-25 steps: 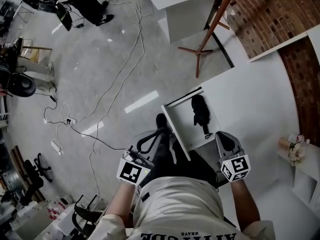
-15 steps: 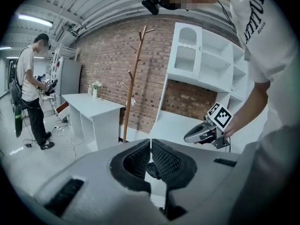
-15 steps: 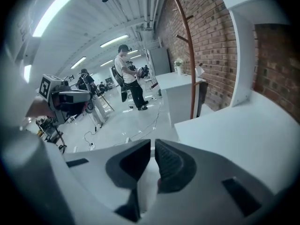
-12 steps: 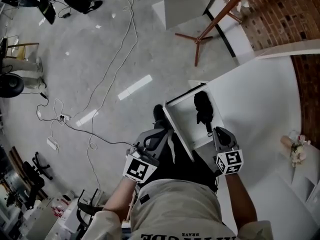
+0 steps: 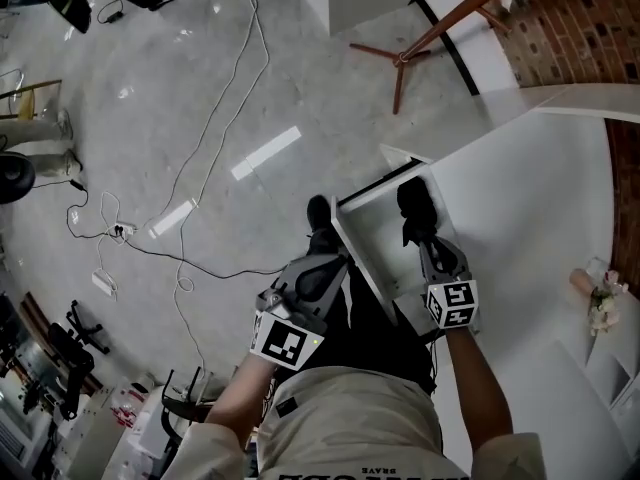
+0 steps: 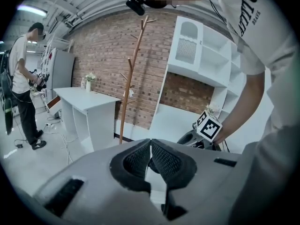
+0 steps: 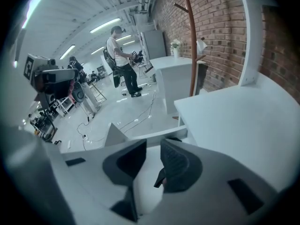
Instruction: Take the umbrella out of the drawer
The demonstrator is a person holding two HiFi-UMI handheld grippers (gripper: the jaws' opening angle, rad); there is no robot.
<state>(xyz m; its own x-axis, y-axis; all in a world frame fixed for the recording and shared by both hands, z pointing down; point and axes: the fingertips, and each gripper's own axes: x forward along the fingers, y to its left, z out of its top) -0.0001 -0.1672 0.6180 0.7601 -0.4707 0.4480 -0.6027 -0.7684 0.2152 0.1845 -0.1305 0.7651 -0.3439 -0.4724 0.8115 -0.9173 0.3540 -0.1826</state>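
You're looking at a black folded umbrella (image 5: 414,206) that is lying lengthwise in the pulled-out white drawer (image 5: 356,255), its narrow end pointing toward you.

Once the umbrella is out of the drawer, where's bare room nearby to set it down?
The white countertop is bare from the open white drawer across to the small bunch of flowers at its right edge. The drawer itself is crowded: the black folded umbrella fills its far end.
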